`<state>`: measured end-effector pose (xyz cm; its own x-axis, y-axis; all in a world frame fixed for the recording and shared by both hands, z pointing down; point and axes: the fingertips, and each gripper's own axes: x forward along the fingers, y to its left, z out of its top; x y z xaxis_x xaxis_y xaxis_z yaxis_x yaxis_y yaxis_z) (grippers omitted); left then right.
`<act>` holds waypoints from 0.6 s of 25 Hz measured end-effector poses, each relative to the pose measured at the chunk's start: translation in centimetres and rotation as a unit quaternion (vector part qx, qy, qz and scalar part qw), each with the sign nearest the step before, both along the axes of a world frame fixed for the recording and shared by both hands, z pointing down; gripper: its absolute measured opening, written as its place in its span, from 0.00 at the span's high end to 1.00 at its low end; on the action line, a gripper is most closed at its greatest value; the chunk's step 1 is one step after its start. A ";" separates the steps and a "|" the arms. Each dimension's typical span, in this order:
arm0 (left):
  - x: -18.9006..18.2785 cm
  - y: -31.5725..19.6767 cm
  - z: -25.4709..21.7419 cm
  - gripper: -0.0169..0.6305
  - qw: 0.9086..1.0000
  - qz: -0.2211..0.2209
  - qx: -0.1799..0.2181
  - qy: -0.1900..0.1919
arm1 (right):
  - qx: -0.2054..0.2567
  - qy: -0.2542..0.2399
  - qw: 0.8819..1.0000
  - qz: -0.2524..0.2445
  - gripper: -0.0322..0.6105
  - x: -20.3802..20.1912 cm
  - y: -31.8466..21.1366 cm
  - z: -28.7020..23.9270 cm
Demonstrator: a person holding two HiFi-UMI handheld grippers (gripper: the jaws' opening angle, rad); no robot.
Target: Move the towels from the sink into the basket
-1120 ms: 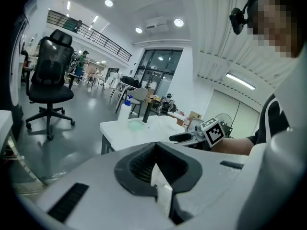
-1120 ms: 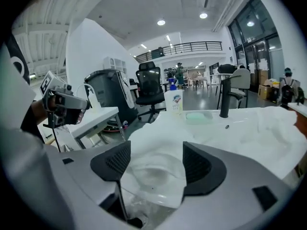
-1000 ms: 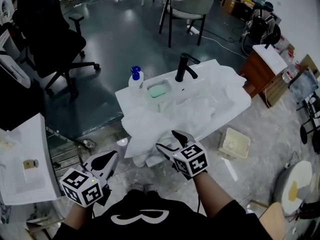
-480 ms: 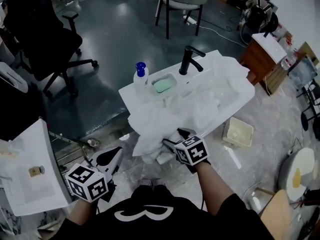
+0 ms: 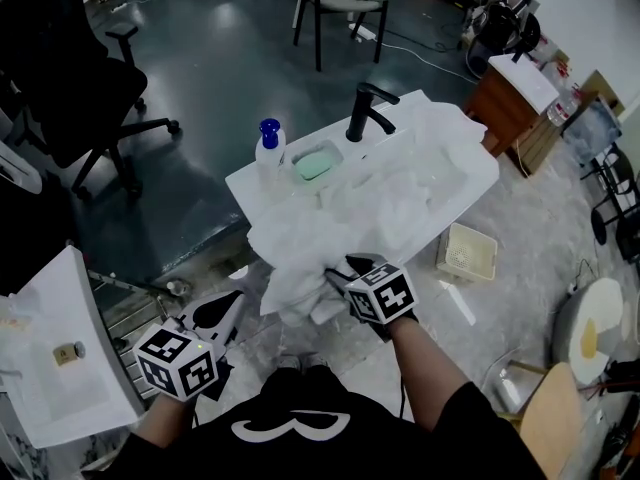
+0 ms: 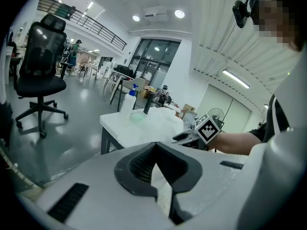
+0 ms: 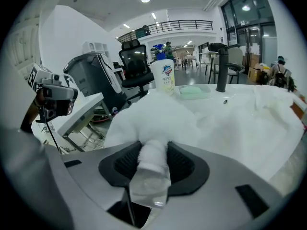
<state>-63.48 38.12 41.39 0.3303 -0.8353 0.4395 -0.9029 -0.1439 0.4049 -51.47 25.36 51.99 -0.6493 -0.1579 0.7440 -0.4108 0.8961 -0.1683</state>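
Note:
A heap of white towels [image 5: 400,193] fills the white sink [image 5: 248,183], and one towel [image 5: 295,268] hangs over its front edge. My right gripper [image 5: 342,274] has just been closing its jaws on that hanging fold. In the right gripper view the towel [image 7: 158,123] is pinched between the pads of that gripper [image 7: 153,152]. My left gripper [image 5: 215,313] hangs low at the left, away from the sink. Its jaws meet at the tips with nothing between them [image 6: 154,145]. A pale basket [image 5: 466,255] stands on the floor to the right of the sink.
A black faucet [image 5: 365,113], a soap bottle with a blue cap [image 5: 268,148] and a green soap [image 5: 313,165] sit on the sink's back rim. A white table [image 5: 50,368] is at the left, a black office chair [image 5: 80,98] behind it, and a wooden cabinet [image 5: 510,93] at the back right.
The right gripper came down onto the towel's hanging edge and its jaws, open a second ago, now pinch the cloth. The left gripper sank a little.

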 end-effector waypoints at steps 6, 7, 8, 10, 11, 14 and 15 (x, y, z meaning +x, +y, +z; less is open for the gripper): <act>-0.4 -0.3 0.6 0.96 1.000 0.010 -0.004 0.005 | 0.011 -0.003 1.000 0.005 0.77 0.0 0.3 -0.8; -0.4 -0.4 0.6 0.96 1.000 0.012 -0.003 0.006 | 0.013 -0.005 1.000 0.007 0.77 0.0 0.3 -1.0; -0.5 -0.5 0.6 0.96 1.000 0.013 -0.003 0.006 | 0.016 -0.007 1.000 0.009 0.78 0.0 0.4 -1.2; -0.8 -0.7 0.7 0.96 1.000 0.016 -0.001 0.007 | 0.021 -0.015 1.000 0.014 0.79 0.0 0.5 -1.8; -0.9 -0.8 0.8 0.96 1.000 0.017 0.000 0.008 | 0.023 -0.019 0.999 0.017 0.79 -0.1 0.7 -2.2; -1.2 -0.9 0.9 0.96 1.000 0.023 0.003 0.010 | 0.033 -0.037 0.999 0.022 0.79 -0.6 1.2 -3.7; -1.2 -1.0 1.0 0.96 1.000 0.025 0.004 0.011 | 0.037 -0.044 0.998 0.022 0.79 -0.8 1.4 -4.4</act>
<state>-64.71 37.16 42.37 0.3815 -0.8205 0.4257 -0.8854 -0.1921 0.4233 -52.26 26.81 47.63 -0.7026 -0.2394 0.6701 -0.4365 0.8888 -0.1400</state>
